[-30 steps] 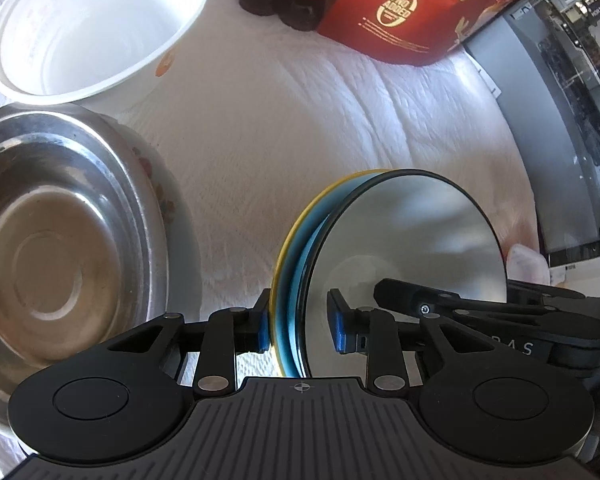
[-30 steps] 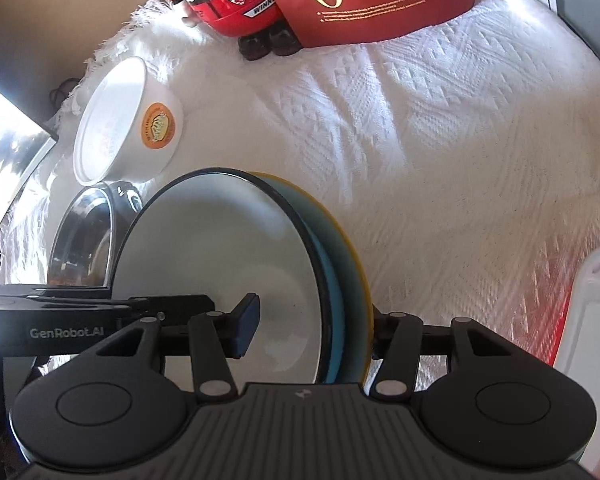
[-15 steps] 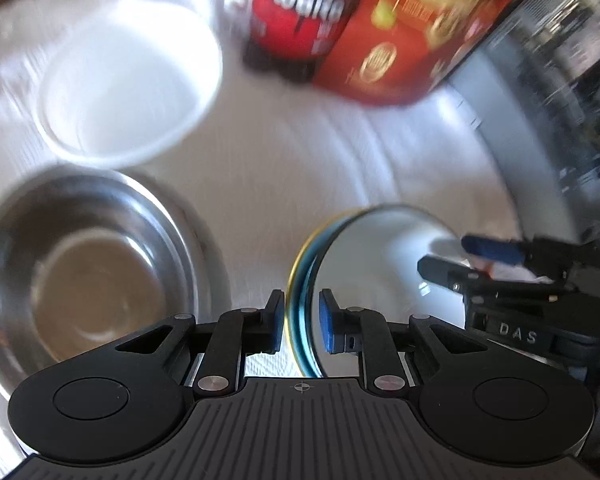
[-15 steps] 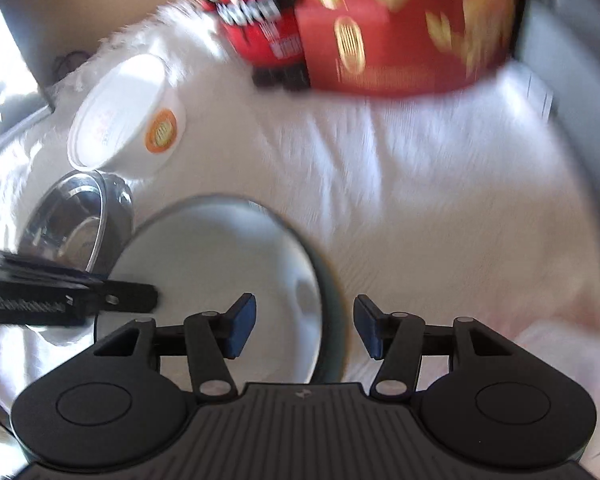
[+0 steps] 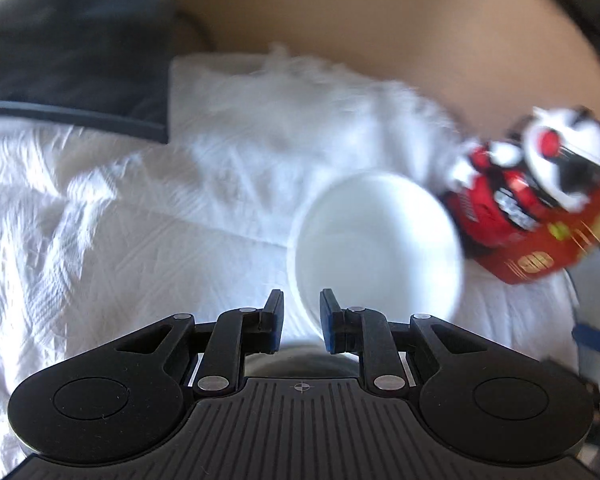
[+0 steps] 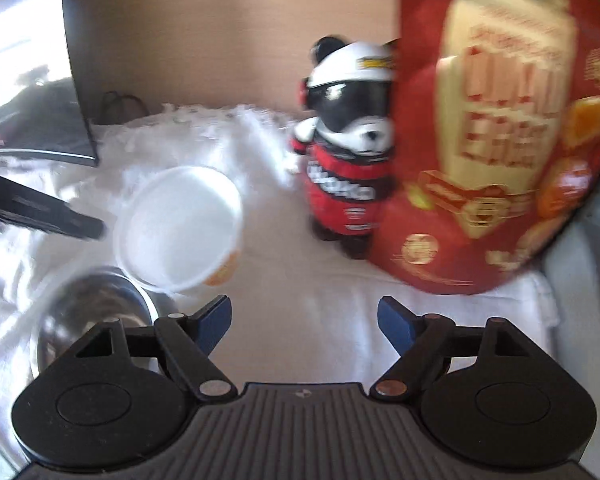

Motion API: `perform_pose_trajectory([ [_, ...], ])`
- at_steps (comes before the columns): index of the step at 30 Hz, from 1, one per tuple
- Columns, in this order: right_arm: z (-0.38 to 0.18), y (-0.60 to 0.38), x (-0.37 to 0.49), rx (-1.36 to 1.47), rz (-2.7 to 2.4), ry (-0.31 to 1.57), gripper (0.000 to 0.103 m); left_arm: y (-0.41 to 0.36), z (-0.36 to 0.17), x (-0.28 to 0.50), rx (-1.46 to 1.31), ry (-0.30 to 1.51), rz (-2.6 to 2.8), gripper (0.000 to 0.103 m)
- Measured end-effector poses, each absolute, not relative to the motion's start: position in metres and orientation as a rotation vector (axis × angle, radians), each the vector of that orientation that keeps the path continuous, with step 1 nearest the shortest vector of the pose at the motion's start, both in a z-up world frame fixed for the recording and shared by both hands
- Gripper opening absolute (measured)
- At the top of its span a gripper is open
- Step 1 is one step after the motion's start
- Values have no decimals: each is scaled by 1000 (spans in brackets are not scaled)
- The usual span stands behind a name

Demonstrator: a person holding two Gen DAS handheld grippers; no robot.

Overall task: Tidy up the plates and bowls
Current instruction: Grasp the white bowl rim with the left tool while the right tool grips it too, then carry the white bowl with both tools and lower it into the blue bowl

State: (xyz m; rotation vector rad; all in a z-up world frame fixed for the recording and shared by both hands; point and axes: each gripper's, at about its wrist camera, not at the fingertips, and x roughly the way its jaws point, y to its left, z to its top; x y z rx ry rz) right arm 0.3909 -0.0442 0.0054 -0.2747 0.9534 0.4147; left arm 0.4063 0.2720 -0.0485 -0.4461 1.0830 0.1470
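Observation:
A white bowl (image 5: 376, 248) stands on the white cloth, just ahead and right of my left gripper (image 5: 300, 316). The left gripper's jaws stand a narrow gap apart with nothing between them. The steel bowl shows as a sliver (image 5: 300, 354) under the left fingers. In the right wrist view the white bowl (image 6: 178, 228) sits behind the steel bowl (image 6: 96, 312) at the left. My right gripper (image 6: 304, 320) is wide open and empty above bare cloth. The stack of plates is out of both views.
A bear figure in red (image 6: 348, 152) and a big red box (image 6: 496, 132) stand at the back right. A dark monitor (image 5: 72, 44) lies at the back left. The left gripper's arm (image 6: 40, 210) reaches in at the left of the right wrist view.
Both grippers let go of the plate stack and pulled up and away; the plates left view. The right gripper opened wide. The left gripper swung left towards the white bowl.

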Motion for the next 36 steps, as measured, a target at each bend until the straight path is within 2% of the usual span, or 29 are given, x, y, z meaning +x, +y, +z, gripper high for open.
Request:
perform_pose_trajectory([
  [7, -27, -13, 434, -119, 530, 1091, 84, 286, -70, 424, -535, 1049, 173, 21],
  [12, -69, 18, 472, -86, 468, 1175, 82, 282, -102, 444, -549, 1115, 203, 22],
  [13, -78, 24, 478, -90, 456, 1197, 74, 282, -107, 447, -566, 1122, 191, 22],
  [14, -88, 28, 482, -93, 451, 1215, 59, 282, -110, 448, -582, 1124, 175, 22],
  [15, -96, 32, 486, -98, 453, 1237, 50, 280, -110, 448, -591, 1116, 159, 22],
  [16, -102, 34, 489, -101, 461, 1258, 36, 276, -105, 446, -591, 1099, 148, 21],
  [17, -107, 36, 490, -97, 468, 1280, 28, 271, -98, 444, -580, 1079, 139, 20],
  [18, -107, 35, 489, -81, 479, 1296, 25, 266, -89, 440, -554, 1061, 142, 19],
  [28, -1, -36, 423, 8, 475, 1074, 24, 191, 6, 409, -451, 942, -96, 19],
  [36, 37, -107, 354, 75, 344, 1036, 24, 132, 22, 378, -370, 1067, -293, 19],
])
